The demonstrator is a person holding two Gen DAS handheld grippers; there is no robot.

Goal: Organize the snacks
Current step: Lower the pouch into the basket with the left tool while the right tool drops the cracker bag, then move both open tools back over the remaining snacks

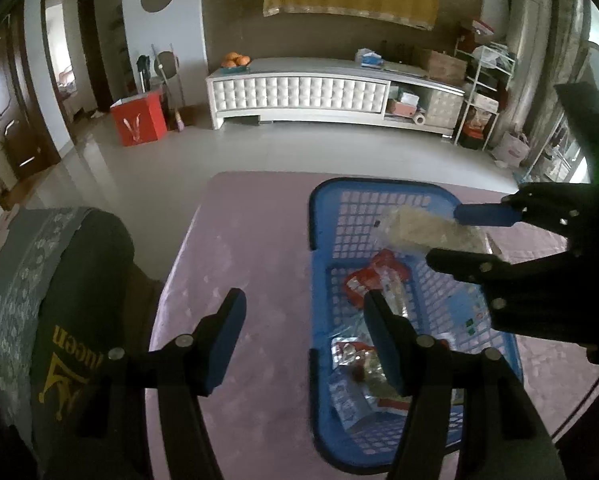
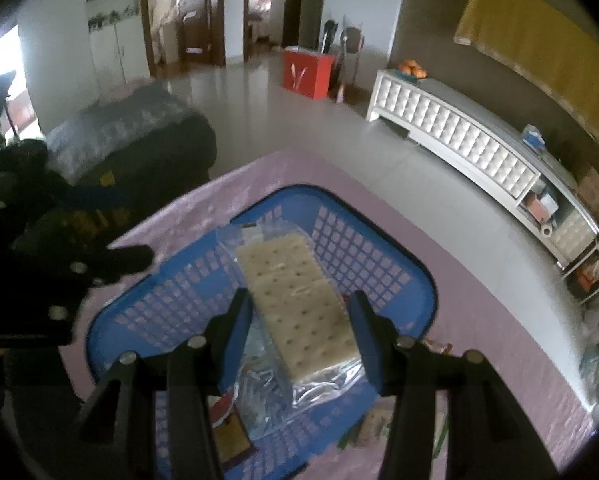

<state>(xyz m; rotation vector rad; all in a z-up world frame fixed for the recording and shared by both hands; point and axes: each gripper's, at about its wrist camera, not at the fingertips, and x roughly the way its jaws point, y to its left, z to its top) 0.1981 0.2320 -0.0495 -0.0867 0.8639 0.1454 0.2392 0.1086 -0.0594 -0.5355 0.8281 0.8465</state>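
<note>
Crackers (image 2: pixel 299 304) in a clear wrapper sit gripped between the jaws of the right gripper (image 2: pixel 299 328), held over the blue basket (image 2: pixel 395 276) on the pink worktop (image 2: pixel 499 344). Other snacks (image 1: pixel 363 280) already lie inside. The left gripper (image 1: pixel 303 340) has its jaws apart and holds nothing. Next, I think, the crackers go down low into the basket before the jaws let go.

The right gripper (image 2: pixel 299 332) is gripping a cracker pack (image 2: pixel 295 304) at centre frame. A blue basket (image 2: pixel 379 264) is sitting beneath it.
</note>
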